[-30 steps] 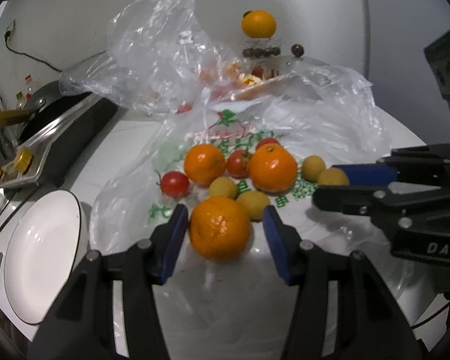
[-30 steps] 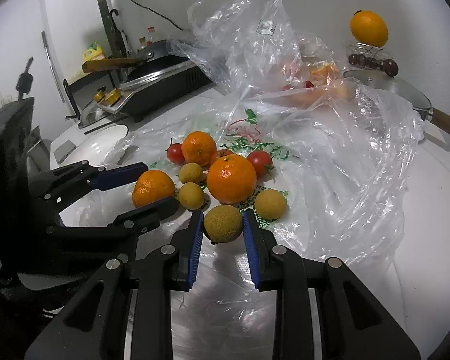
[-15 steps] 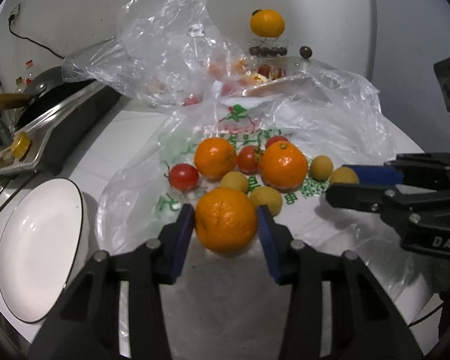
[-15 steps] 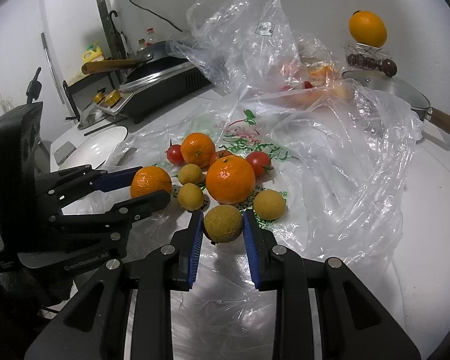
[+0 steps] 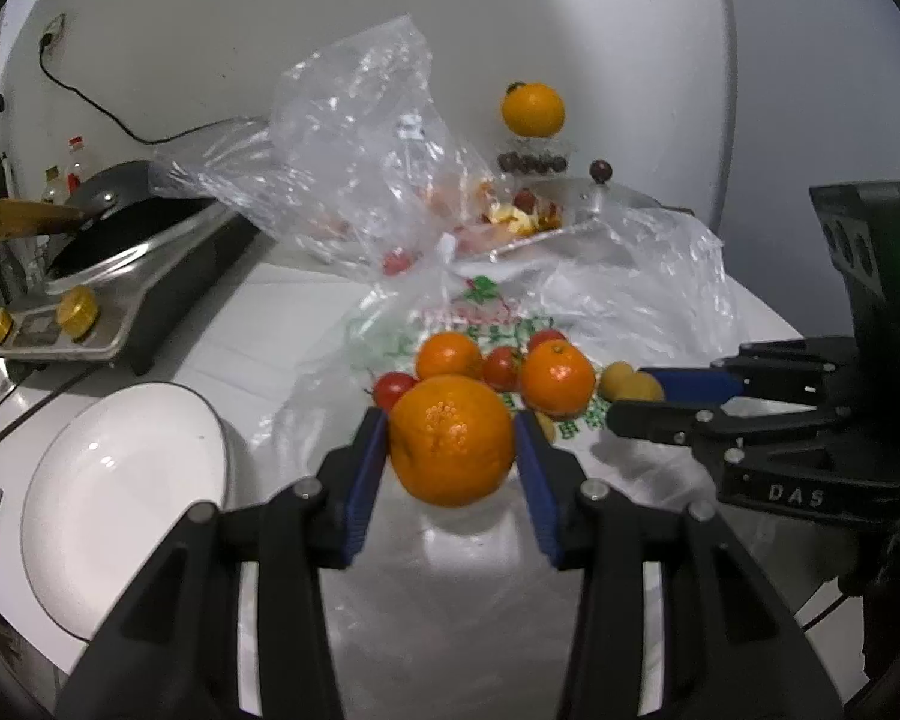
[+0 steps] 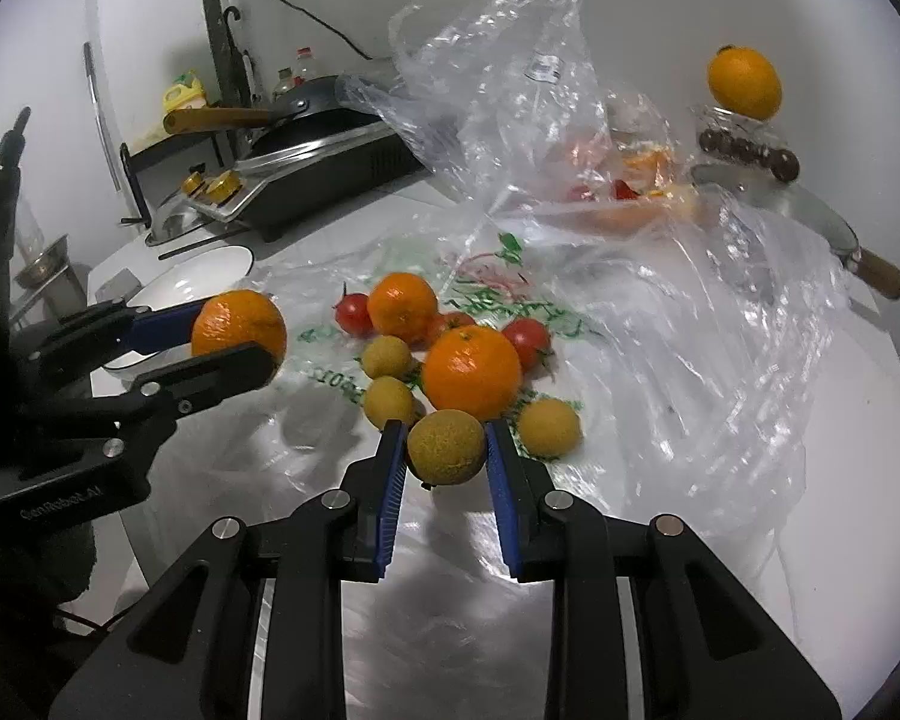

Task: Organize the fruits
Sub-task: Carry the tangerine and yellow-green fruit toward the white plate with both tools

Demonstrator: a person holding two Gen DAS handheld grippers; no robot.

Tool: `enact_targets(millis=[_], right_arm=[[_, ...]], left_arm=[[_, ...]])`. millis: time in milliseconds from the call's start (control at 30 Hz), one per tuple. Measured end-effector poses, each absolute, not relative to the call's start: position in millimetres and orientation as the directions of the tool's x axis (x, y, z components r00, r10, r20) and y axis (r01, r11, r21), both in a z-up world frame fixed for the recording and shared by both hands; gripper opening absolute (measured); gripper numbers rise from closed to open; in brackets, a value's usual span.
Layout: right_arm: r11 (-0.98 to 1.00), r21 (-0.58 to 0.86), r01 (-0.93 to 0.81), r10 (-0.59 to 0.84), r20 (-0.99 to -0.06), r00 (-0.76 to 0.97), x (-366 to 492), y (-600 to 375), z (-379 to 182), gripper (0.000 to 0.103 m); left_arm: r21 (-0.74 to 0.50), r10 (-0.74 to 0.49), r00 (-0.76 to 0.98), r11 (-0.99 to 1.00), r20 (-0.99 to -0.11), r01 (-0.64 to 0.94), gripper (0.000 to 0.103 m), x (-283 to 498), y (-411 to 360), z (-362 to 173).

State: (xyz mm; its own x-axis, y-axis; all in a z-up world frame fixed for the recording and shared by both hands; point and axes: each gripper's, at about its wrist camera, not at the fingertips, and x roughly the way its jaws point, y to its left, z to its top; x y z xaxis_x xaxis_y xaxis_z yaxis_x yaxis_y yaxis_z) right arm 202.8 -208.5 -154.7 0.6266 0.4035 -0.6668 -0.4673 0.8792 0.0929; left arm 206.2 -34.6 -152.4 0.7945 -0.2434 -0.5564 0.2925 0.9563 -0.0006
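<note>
Oranges (image 6: 471, 368): four | tomatoes (image 6: 353, 313): four | left tool (image 5: 450, 450) clamps an orange | right tool (image 6: 446, 450) clamps a yellow-green fruit (image 6: 446, 446)

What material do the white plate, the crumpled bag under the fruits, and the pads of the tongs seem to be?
White plate: probably glazed ceramic; glossy white, sharp light reflections, a thin dark rim.
Crumpled bag: thin clear plastic film; see-through, creased, shiny, with green and red print.
Pads of the right tongs: blue, matte and ribbed, perhaps rubber or soft plastic; the look leaves that open.
</note>
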Motion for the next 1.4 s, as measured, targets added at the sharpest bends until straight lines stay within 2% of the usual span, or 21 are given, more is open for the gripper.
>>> enact_targets(millis=[533, 867, 1400], right_arm=[[0.856, 0.018, -0.517, 0.405, -0.644, 0.648, 199.5, -154.6, -124.3, 0.029], [0.824, -0.017, -0.567, 0.431, -0.630, 0.646, 197.9, -114.3, -109.1, 0.029], [0.764, -0.033, -0.644, 0.488, -0.624, 0.610, 206.2, -48.6, -104.5, 0.029]], left_arm=[[-0.035, -0.203, 0.844, 0.976, -0.496, 0.214, 0.044, 186.9, 32.1, -139.3], [-0.030, -0.138, 0.873, 0.990, -0.467, 0.141, 0.044, 176.8, 72.4, -136.7], [-0.013, -0.033, 0.886, 0.999, -0.462, 0.030, 0.044, 171.2, 129.7, -141.7]])
